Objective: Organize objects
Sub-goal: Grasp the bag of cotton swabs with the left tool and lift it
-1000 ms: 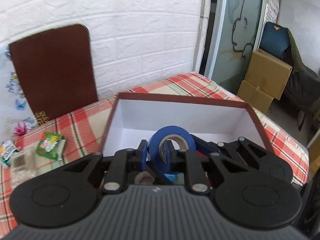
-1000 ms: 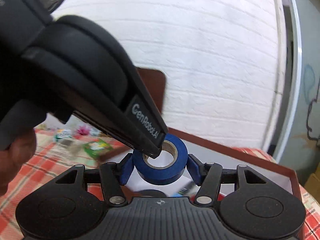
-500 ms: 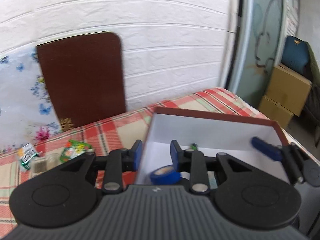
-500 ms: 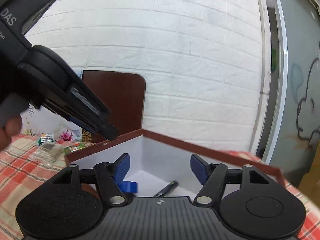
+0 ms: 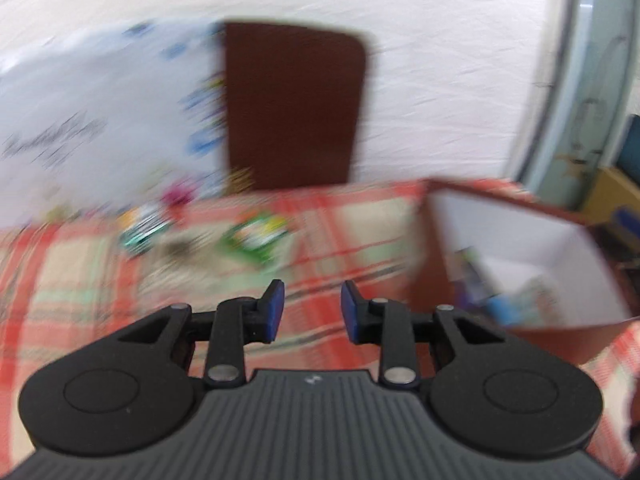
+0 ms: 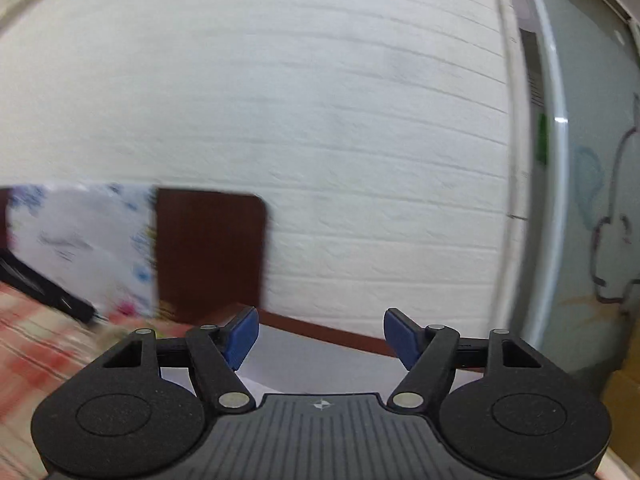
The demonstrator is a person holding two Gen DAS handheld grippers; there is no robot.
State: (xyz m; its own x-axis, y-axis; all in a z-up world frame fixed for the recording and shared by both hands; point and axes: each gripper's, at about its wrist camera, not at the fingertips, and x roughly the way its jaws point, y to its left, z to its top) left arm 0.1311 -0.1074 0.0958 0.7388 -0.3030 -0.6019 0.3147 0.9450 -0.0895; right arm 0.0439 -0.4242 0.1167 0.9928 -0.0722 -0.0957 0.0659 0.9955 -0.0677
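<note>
Left claw [image 5: 311, 309] stands part open, empty, over my desk [image 5: 348, 240] | right claw [image 6: 320, 338] gapes wide, empty, above box [image 5: 520, 240] | box at desk's right edge; green packet [image 5: 258, 236] mid-desk, blurred.

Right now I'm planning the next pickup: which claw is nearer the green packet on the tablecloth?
Left. The left claw hangs open just short of the green packet; the right claw is over the box.
</note>
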